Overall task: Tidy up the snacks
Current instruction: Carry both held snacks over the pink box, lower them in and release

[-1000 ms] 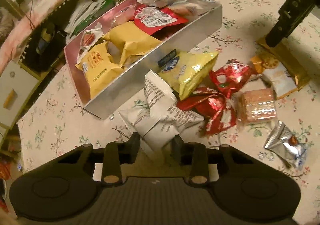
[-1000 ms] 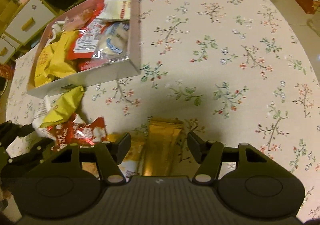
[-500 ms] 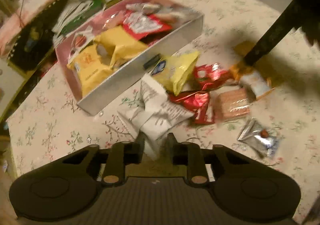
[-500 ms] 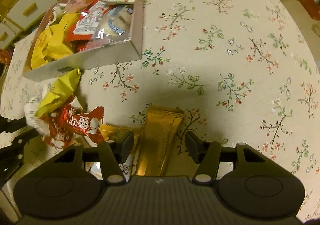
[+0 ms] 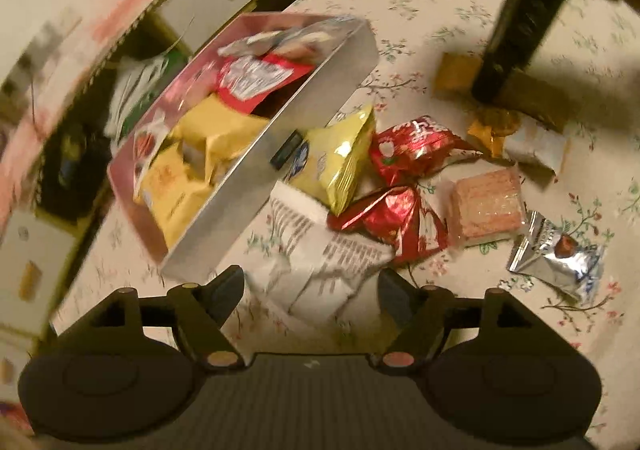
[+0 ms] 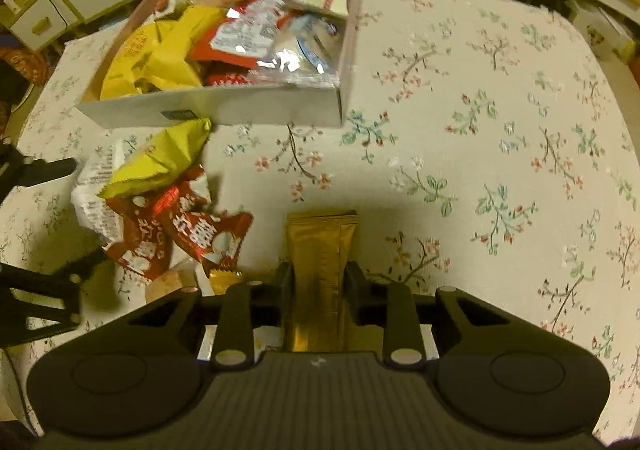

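We see our left gripper [image 5: 311,282] with its jaws just opened wide, the white printed packet [image 5: 320,270] lying loose between them on the flowered tablecloth [image 5: 420,2]. Beyond it, yellow and red snack bags spill beside the full box [image 5: 272,170].

Both wrist views look steeply down, sharing the snack box [image 5: 276,154], left blurred.
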Motion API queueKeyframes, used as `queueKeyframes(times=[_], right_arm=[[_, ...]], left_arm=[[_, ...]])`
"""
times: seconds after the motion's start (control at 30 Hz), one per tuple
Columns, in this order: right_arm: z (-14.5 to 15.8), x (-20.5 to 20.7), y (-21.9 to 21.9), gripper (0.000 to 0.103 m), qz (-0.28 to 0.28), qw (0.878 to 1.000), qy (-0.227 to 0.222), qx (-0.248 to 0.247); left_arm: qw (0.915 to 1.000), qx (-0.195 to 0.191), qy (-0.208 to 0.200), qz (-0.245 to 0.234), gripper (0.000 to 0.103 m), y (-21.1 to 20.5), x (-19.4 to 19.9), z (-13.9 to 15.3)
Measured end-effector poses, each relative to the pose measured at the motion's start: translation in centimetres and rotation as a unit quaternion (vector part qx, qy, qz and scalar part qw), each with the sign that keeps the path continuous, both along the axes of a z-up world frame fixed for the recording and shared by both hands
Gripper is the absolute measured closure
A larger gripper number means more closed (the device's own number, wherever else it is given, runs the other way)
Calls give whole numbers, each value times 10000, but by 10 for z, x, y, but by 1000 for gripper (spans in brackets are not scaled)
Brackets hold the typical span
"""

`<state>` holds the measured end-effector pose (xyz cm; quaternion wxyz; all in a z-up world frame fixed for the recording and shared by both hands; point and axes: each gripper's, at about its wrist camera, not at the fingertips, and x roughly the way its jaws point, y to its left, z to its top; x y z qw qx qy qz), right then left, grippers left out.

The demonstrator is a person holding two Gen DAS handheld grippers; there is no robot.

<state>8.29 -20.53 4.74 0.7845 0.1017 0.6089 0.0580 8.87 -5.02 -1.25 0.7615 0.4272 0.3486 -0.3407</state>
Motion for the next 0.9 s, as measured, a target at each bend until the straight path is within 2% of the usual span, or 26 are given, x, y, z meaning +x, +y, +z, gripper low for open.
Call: queueKeyframes(times=[0.1, 0.17, 0.3, 0.57, 0.63, 0.8, 0.9], right_arm=[[7, 2, 1, 78, -14, 9999, -113, 53], [11, 2, -1, 78, -31, 9997, -191, 125], [14, 5, -10, 78, -42, 9993, -304, 195], [25, 7, -25, 78, -264, 9977, -541, 320], [28, 7, -28, 78, -319, 9970, -622, 346], [31, 8, -33, 78, -424, 9956, -729, 405], [32, 9, -36, 78, -455, 9949, -769, 465]], left_arm=[[9998, 103, -57, -181, 26, -5, -1, -6], [9998, 20, 20, -194, 49, -5, 1, -8], [9990, -277, 229, 264, 59, 0, 11, -1], [9893, -830, 618, 1028, 61, 21, 23, 20], [9845, -1063, 682, 1214, 61, 27, 26, 30], [9665, -1700, 845, 1728, 61, 42, 37, 55], [9565, -1900, 921, 2015, 61, 47, 43, 61]])
